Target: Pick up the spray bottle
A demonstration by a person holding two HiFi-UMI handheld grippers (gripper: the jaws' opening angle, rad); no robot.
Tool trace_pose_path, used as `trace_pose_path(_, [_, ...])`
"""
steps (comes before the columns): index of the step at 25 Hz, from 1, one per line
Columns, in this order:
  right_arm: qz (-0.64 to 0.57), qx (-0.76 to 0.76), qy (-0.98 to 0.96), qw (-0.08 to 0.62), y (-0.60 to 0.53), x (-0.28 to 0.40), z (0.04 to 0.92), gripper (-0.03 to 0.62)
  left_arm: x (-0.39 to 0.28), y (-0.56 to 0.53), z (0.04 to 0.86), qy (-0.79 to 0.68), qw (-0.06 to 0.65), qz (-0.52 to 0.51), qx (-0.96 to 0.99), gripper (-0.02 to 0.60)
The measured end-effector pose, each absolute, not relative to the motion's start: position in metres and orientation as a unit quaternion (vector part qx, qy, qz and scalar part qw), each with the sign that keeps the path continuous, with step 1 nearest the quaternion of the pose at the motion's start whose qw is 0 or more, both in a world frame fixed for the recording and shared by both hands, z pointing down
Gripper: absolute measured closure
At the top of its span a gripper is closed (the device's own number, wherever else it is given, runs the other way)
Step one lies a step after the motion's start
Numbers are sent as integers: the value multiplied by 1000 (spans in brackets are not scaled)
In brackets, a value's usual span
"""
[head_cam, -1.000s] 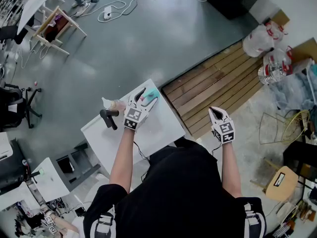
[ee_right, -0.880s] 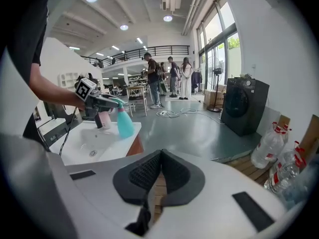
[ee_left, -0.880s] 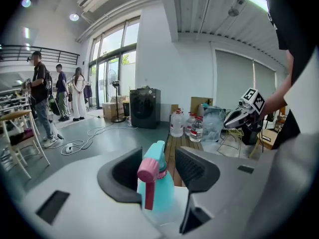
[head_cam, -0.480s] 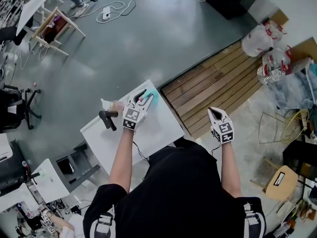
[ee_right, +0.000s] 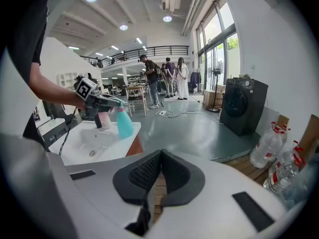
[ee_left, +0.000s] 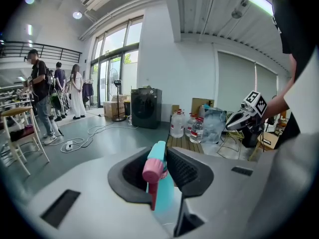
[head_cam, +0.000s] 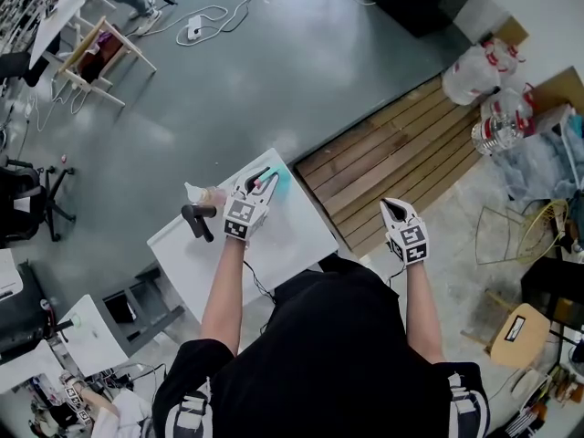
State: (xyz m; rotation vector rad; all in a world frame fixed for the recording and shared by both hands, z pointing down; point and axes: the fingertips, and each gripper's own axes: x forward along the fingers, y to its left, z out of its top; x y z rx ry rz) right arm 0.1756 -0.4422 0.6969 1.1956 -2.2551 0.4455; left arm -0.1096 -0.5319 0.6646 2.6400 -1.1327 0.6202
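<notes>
A teal spray bottle point(head_cam: 278, 177) with a pink head stands at the far edge of the white table point(head_cam: 292, 237). My left gripper point(head_cam: 263, 180) reaches over the table and its jaws have just been closing; in the left gripper view the bottle point(ee_left: 163, 190) stands between them and the pads press its neck below the pink head point(ee_left: 153, 168). The right gripper view shows the same grip from the side, with the bottle point(ee_right: 124, 123) under the left gripper point(ee_right: 101, 99). Off the table's right side, my right gripper point(head_cam: 393, 207) hangs with jaws together and nothing between them.
A black handle-like fixture point(head_cam: 198, 218) and a small pale bottle point(head_cam: 215, 194) stand on the table left of the spray bottle. A wooden pallet floor point(head_cam: 392, 153) lies to the right, with water bottles point(head_cam: 497, 126) and bags beyond. A chair point(head_cam: 96, 48) stands far left.
The left gripper's jaws have closed in on the spray bottle's neck. Neither hand has shifted, and the right gripper looks the same.
</notes>
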Motion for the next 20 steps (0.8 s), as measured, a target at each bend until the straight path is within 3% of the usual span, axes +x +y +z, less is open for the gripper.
trace_pose_path(20, [158,436,-845,266,-435,174,690,577,-109,-520,653,-390,103,208,891,482])
